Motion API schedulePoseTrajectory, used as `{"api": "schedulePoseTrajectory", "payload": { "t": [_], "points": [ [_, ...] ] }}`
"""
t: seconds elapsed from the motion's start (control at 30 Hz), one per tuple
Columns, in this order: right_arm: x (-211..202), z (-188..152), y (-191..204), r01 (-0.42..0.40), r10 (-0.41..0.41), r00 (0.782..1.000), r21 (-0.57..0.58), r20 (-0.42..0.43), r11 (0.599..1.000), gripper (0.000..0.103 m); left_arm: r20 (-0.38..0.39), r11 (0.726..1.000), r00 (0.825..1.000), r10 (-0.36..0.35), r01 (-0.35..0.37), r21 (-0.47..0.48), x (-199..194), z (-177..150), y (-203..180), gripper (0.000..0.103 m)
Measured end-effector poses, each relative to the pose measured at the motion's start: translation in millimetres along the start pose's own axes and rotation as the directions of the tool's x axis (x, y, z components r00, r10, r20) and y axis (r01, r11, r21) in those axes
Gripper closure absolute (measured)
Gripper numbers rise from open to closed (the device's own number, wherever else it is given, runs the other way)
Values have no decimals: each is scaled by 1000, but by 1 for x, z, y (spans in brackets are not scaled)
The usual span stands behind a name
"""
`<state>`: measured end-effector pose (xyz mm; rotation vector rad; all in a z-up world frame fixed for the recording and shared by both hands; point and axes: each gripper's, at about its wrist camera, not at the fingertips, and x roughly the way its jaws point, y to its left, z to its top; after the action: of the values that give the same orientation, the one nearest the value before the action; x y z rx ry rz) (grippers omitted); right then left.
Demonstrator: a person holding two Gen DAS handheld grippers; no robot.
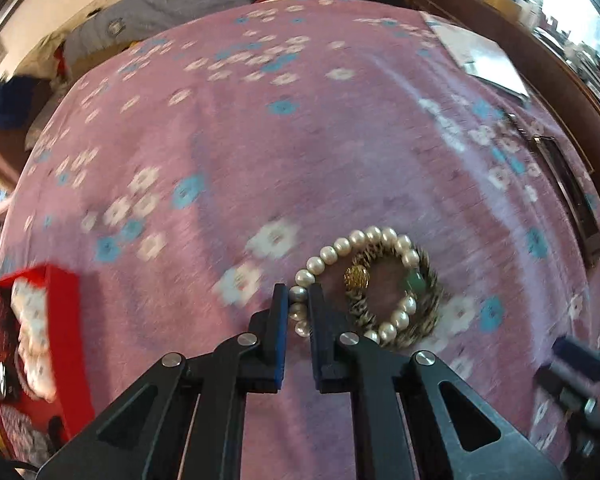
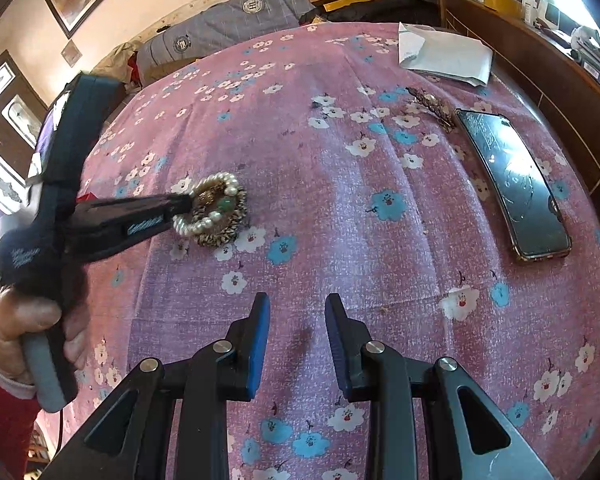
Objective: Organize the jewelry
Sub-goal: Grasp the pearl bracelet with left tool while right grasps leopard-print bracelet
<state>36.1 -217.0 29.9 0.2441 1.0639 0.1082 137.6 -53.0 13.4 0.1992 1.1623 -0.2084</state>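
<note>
A pearl bracelet (image 1: 358, 240) lies tangled with a gold-and-dark chain bracelet (image 1: 428, 320) that carries a gold bead and a green stone, on the pink flowered cloth. My left gripper (image 1: 299, 306) is shut on the pearl bracelet's near-left beads. In the right wrist view the same pile (image 2: 216, 208) sits at left with the left gripper (image 2: 186, 204) at it. My right gripper (image 2: 297, 316) is open and empty, above bare cloth. Another brooch-like piece (image 2: 432, 106) lies far right by the phone.
A red jewelry box (image 1: 66, 344) with patterned compartments stands at the left edge of the left wrist view. A phone (image 2: 512, 184) lies at right. White folded paper (image 2: 444, 56) lies at the back right. A wooden edge (image 2: 560, 80) borders the right.
</note>
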Motion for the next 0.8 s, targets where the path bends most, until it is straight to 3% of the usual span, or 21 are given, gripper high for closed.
{"api": "schedulePoseTrajectory", "payload": {
  "t": [0.1, 0.2, 0.43, 0.63, 0.8],
  "points": [
    [3, 5, 2, -5, 5, 1000, -16, -1, 1000, 73, -17, 998, 1000, -2, 1, -61, -6, -17, 28, 94],
    [11, 13, 9, -32, 31, 999, -32, -7, 999, 73, -15, 989, 998, -61, 58, -136, -13, -39, 56, 94],
    [45, 38, 53, -206, 201, 978, -100, -51, 974, 72, 15, 980, 997, -80, 81, -183, -21, -62, 74, 94],
    [68, 50, 84, -242, 233, 969, -152, -77, 958, 72, 33, 981, 997, -75, 79, -180, -20, -61, 72, 94],
    [78, 45, 105, -185, 169, 982, -227, -86, 956, 72, 39, 981, 996, -79, 85, -172, -21, -62, 73, 94]
  ]
}}
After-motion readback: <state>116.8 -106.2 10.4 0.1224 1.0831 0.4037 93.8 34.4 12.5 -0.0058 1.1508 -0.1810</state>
